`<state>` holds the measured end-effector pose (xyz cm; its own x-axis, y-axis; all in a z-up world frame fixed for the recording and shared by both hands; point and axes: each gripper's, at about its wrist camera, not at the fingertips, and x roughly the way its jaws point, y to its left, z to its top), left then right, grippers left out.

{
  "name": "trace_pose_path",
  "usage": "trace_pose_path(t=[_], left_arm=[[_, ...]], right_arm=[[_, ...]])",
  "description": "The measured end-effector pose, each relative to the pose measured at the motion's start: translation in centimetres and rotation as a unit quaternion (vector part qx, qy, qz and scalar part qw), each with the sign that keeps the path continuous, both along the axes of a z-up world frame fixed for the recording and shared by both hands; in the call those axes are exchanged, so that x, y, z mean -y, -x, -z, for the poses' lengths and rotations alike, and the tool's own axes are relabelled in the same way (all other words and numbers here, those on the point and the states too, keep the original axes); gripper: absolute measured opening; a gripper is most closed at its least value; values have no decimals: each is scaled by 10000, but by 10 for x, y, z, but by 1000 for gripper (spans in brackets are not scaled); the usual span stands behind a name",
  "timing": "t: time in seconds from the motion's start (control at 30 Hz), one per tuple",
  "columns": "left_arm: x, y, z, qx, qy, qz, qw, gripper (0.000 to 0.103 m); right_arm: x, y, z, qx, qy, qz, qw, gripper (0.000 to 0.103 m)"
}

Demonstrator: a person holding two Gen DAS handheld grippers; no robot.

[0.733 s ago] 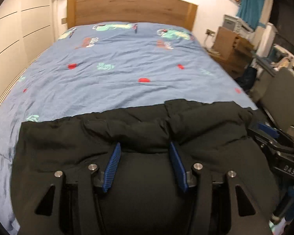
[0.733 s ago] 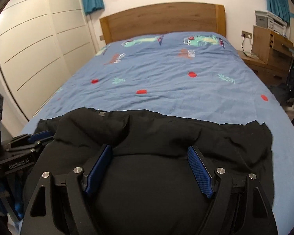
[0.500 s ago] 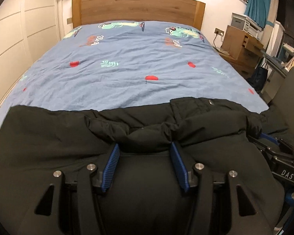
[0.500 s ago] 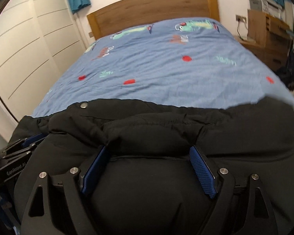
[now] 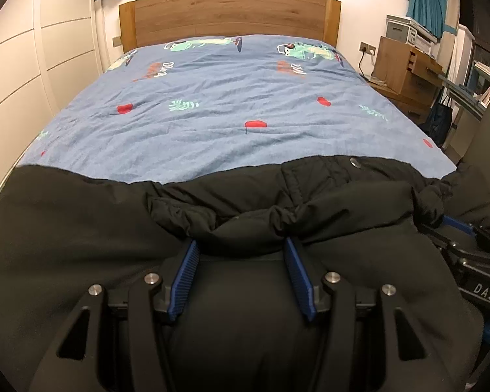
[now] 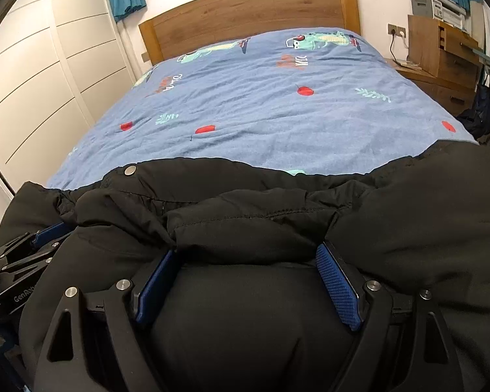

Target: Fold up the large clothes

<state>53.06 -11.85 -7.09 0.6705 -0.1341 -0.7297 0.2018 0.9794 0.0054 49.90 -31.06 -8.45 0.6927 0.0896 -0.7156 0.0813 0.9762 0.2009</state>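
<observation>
**Black jacket gripped by both tools at the foot of the bed**

The left tool (image 5: 241, 245) has its 2 blue-padded fingers (image 5: 183, 277) pushed into a bunched edge of the black jacket (image 5: 343, 196), and the puffy fabric fills the gap between them, so it is clamped on the garment. The right tool (image 6: 248, 254) does the same: its blue pads (image 6: 338, 290) sit on either side of a thick fold of the jacket (image 6: 245, 219), which is pinched between them.

The jacket spreads across the near end of the bed, its far edge lying against the blue duvet (image 5: 245, 98). A silver snap button (image 5: 354, 162) shows on the jacket's upper edge in the left wrist view, and the same kind of snap (image 6: 129, 170) appears in the right wrist view.

Each tool is visible from the other's camera, at the right edge of the left view (image 5: 467, 261) and at the left edge of the right view (image 6: 26, 254), both partly under the fabric.

The duvet, printed with red spots and green cartoon figures, runs up to a wooden headboard (image 5: 228, 13). A wooden chest (image 6: 441, 45) stands beside the bed, and white panelled wardrobe doors (image 6: 49, 81) line the other side.
</observation>
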Motion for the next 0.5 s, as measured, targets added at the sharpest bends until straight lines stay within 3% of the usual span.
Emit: trace_pose_path(t=[0.2,0.33,0.43,0.5], left_arm=[[-7,43,-30,425,-237,27,9988,52],[-24,82,-44,689,-177,-62,9974,52],[-41,101,-43,848,-216,-225,9959,53],[-52,102,-34,740,-275,-325,9963,57]], right_arm=[[-12,40,-37,430,429,-8,9982,84],[-18,84,-59,839,402,-128,9956,89],[-22,100,-56,813,358,-265,9957,90],[-24,103,-42,667,397,-330,9964,91]])
